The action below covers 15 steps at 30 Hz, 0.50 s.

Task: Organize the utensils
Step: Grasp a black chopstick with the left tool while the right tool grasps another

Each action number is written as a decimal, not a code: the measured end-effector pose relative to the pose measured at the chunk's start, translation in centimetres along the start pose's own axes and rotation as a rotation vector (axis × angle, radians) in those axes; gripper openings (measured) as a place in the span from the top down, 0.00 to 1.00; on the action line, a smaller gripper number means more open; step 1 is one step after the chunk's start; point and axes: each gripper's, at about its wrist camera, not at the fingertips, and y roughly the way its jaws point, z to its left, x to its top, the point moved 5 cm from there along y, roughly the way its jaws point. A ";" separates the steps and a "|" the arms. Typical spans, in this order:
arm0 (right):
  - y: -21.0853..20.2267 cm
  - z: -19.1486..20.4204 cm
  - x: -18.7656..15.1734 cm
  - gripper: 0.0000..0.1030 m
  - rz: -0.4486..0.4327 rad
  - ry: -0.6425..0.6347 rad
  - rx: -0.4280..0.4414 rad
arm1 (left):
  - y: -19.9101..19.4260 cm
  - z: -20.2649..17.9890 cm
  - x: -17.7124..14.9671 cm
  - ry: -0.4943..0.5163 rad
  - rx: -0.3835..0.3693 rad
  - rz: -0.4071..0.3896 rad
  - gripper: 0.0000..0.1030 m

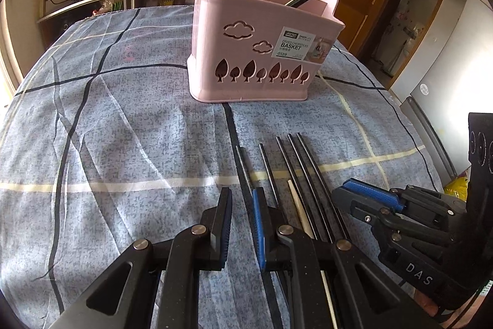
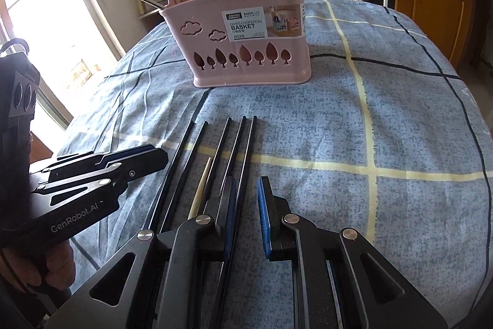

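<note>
Black left tool (image 1: 242, 205) and right tool (image 2: 246, 196): blue ribbed pads, silver pivot screws, white lettering.

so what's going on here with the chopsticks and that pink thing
A person holds a two-finger gripper in each hand over a table with a blue checked cloth. The left gripper and right gripper are both open and hold nothing. A row of dark chopsticks and one pale wooden chopstick lie loose beneath them. The pink chopstick basket behind already holds several chopsticks.
</note>
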 end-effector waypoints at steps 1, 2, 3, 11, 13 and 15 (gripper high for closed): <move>0.1 0.0 0.0 0.86 0.003 -0.001 0.001 | 0.2 0.0 0.0 0.000 -0.001 0.003 0.88; 0.3 0.1 0.0 0.86 0.008 -0.003 -0.001 | 0.3 0.0 0.0 -0.001 0.000 0.006 0.88; 0.5 0.1 0.0 0.86 0.012 -0.005 -0.004 | 0.4 0.0 0.0 -0.001 0.001 0.009 0.88; 1.0 0.3 0.1 0.86 0.017 -0.028 -0.029 | 1.0 -0.4 0.2 0.014 0.018 0.004 0.85; 1.0 0.3 0.2 0.86 0.017 -0.027 -0.032 | 1.2 -0.7 0.2 0.027 0.031 0.005 0.83; 1.0 0.3 0.1 0.86 0.017 -0.026 -0.036 | 1.4 -1.0 0.2 0.056 0.057 0.001 0.83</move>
